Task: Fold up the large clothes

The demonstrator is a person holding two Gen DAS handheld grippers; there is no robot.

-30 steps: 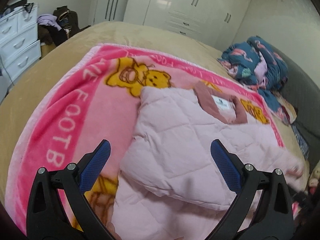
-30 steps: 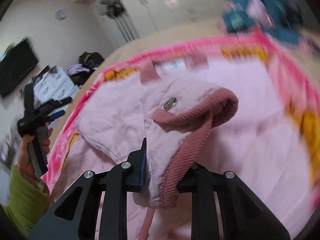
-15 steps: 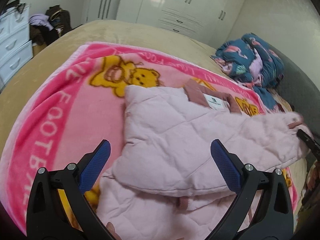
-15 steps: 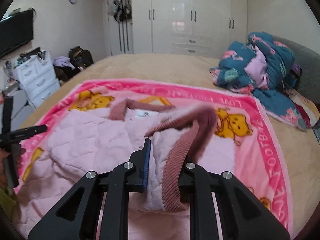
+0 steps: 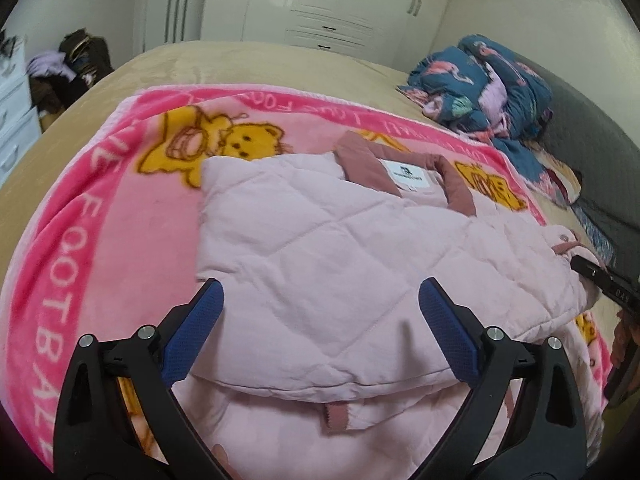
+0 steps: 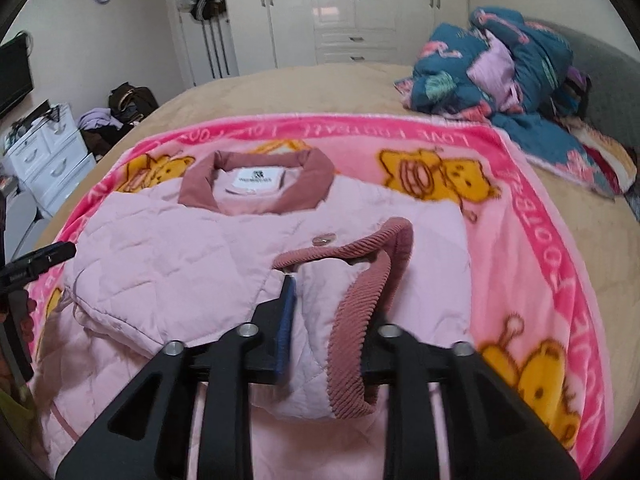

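Observation:
A pale pink quilted jacket (image 5: 320,256) with a dusty-rose collar (image 6: 256,184) lies on a pink bear-print blanket (image 5: 80,216) on the bed. Its left sleeve is folded across the body. My left gripper (image 5: 320,332) is open and empty, hovering over the folded part near the jacket's lower edge. My right gripper (image 6: 332,316) is shut on the right sleeve's ribbed rose cuff (image 6: 356,304) and holds it over the jacket's right side. The right gripper's tip also shows in the left wrist view (image 5: 596,276).
A crumpled blue flamingo-print quilt (image 6: 500,64) lies at the bed's far right, by a grey headboard (image 5: 592,160). White wardrobes (image 6: 360,8) line the back wall. A white dresser (image 6: 48,156) and a pile of clothes (image 6: 116,116) stand to the left of the bed.
My right gripper has carried the sleeve cuff from the jacket's left side across to the right and lowered it. My left gripper has stayed open and drifted slightly closer over the jacket.

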